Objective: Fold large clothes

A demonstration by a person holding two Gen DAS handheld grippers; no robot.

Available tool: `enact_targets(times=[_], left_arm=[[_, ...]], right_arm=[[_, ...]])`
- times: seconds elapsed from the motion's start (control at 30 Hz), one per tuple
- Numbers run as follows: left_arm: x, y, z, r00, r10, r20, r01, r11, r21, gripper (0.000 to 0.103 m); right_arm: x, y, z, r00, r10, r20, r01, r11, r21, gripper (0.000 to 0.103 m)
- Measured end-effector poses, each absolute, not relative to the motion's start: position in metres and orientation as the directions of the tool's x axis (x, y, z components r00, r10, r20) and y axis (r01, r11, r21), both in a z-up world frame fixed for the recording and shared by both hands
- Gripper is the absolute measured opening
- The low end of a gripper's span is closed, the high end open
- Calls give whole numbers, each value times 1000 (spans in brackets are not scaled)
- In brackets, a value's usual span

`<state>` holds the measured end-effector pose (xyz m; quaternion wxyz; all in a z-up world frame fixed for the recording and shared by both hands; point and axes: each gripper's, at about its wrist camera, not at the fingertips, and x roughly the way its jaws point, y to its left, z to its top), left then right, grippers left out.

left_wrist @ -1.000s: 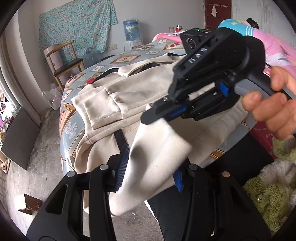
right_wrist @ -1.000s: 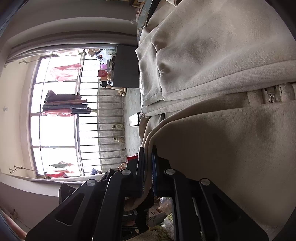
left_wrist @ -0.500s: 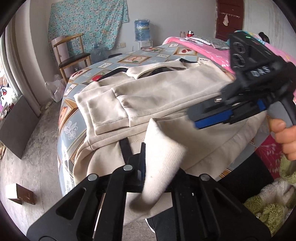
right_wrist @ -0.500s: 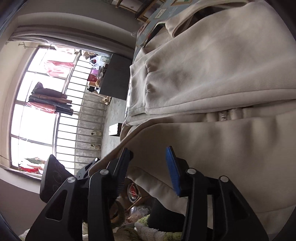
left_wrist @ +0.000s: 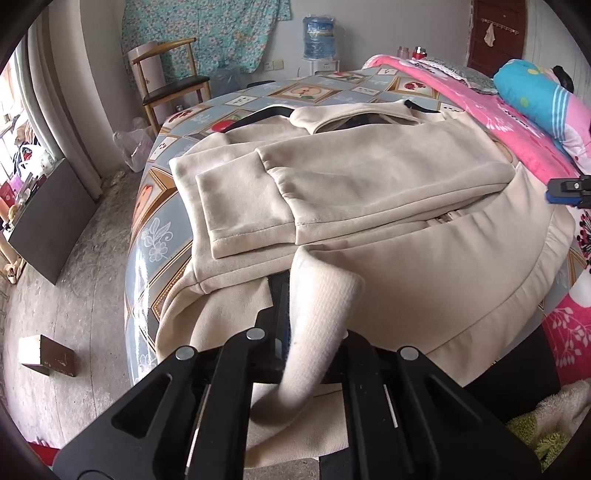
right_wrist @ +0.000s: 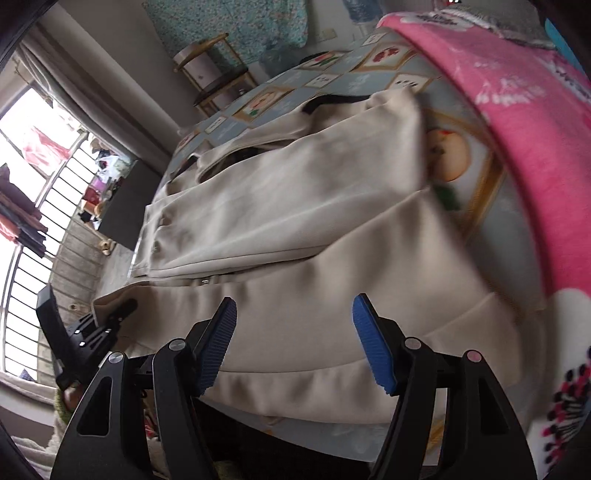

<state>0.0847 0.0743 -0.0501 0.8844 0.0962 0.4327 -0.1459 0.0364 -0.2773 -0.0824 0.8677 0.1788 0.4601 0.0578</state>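
Note:
A large cream jacket [left_wrist: 369, 173] lies partly folded on a bed with a patterned sheet [left_wrist: 159, 236], one sleeve laid across its body. My left gripper [left_wrist: 291, 317] is shut on the ribbed cuff [left_wrist: 325, 310] of the other sleeve at the near edge, and the cuff curls up over the fingers. In the right wrist view the jacket [right_wrist: 295, 206] spreads below my right gripper [right_wrist: 293, 314], whose jaws are opening with nothing between the blue pads [right_wrist: 373, 347]. It hovers over the hem. The left gripper [right_wrist: 85, 332] shows at the left edge there.
A pink blanket [left_wrist: 517, 122] and a blue-and-pink pillow [left_wrist: 535, 92] lie along the bed's right side. A wooden chair [left_wrist: 170, 74], a water bottle [left_wrist: 319, 33], a leaning dark board [left_wrist: 48, 218] and a small box [left_wrist: 48, 354] stand on the floor to the left.
The right gripper let go of the jacket's edge, opened wide and swung away to the right. The left gripper closed on the sleeve cuff and keeps it.

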Motion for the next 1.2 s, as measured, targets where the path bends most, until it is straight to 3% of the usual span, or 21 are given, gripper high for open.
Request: enact_targets(times=[0.27, 0.33, 0.67, 0.9, 1.2], left_arm=[[91, 71, -55, 563, -127, -817, 315, 947, 69, 6], [92, 70, -56, 558, -117, -821, 310, 948, 75, 6], [97, 67, -57, 538, -100, -837, 314, 945, 89, 6], [97, 67, -57, 536, -102, -838, 321, 943, 91, 6], [99, 69, -57, 534, -121, -837, 320, 945, 68, 6]], right_arm=[[28, -339, -90, 590, 139, -795, 91, 968, 236, 64], [35, -343, -97, 577, 156, -802, 68, 969, 238, 63], [74, -334, -104, 564, 252, -787, -42, 960, 277, 37], [88, -328, -93, 574, 272, -773, -108, 960, 258, 36], [95, -344, -115, 425, 453, -783, -146, 889, 435, 36]])
